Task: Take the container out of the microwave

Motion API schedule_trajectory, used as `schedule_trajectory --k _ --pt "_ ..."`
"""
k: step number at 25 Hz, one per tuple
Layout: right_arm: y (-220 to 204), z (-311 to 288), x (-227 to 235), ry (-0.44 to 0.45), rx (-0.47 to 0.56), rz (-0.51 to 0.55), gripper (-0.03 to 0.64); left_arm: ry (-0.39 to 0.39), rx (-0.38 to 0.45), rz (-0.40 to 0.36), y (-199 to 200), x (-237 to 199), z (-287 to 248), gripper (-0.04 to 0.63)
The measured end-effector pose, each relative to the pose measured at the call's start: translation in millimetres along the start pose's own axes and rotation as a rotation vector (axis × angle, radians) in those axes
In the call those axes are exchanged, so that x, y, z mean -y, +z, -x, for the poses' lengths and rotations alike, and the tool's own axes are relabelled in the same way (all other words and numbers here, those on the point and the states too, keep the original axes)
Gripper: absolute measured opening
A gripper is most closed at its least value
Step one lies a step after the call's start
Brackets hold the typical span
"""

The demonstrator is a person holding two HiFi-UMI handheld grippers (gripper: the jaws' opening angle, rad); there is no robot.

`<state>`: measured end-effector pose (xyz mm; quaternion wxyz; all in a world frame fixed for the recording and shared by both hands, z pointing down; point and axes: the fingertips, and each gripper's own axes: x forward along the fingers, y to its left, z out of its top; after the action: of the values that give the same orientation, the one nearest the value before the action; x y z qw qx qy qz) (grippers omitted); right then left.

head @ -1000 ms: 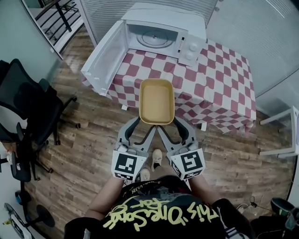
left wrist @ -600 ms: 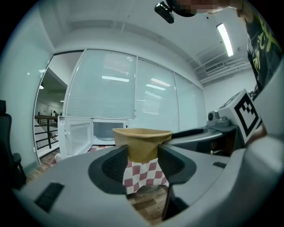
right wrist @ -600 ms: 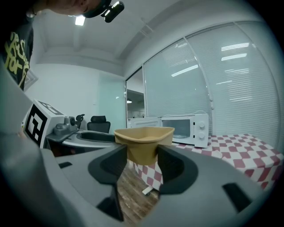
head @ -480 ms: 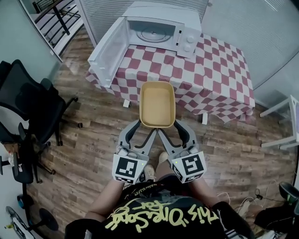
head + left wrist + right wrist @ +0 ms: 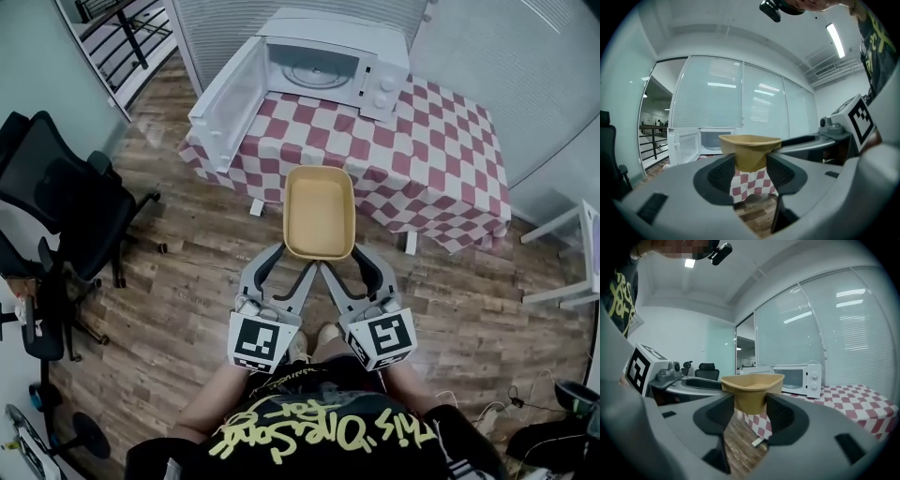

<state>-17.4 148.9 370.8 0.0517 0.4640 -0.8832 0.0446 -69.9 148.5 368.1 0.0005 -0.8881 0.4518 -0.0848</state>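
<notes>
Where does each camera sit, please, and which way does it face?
Head view: on the person's head, looking steeply down at the container near the table; shows shirt, left gripper, right gripper.
Left gripper view: on the left gripper, looking along its jaws, closed on the container, toward the open microwave; right gripper shows at right.
Right gripper view: on the right gripper, looking along its jaws, closed on the container, toward the microwave; left gripper shows at left.
Shared: both gripper views show container and microwave.
</notes>
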Motion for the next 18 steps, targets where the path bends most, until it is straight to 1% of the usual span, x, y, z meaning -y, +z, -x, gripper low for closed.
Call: schedule_trajectory --k 12,18 --pt "0.4 7.1 9.3 -0.028 -0.010 -0.034 0.212 -0.008 0.004 -0.003 5.4 7.4 -5.8 0.213" --pt "2.0 6.0 9.8 -0.029 -0.007 -0.023 0.211 -0.012 0.009 0.004 6.0 7.1 -7.7 0.213"
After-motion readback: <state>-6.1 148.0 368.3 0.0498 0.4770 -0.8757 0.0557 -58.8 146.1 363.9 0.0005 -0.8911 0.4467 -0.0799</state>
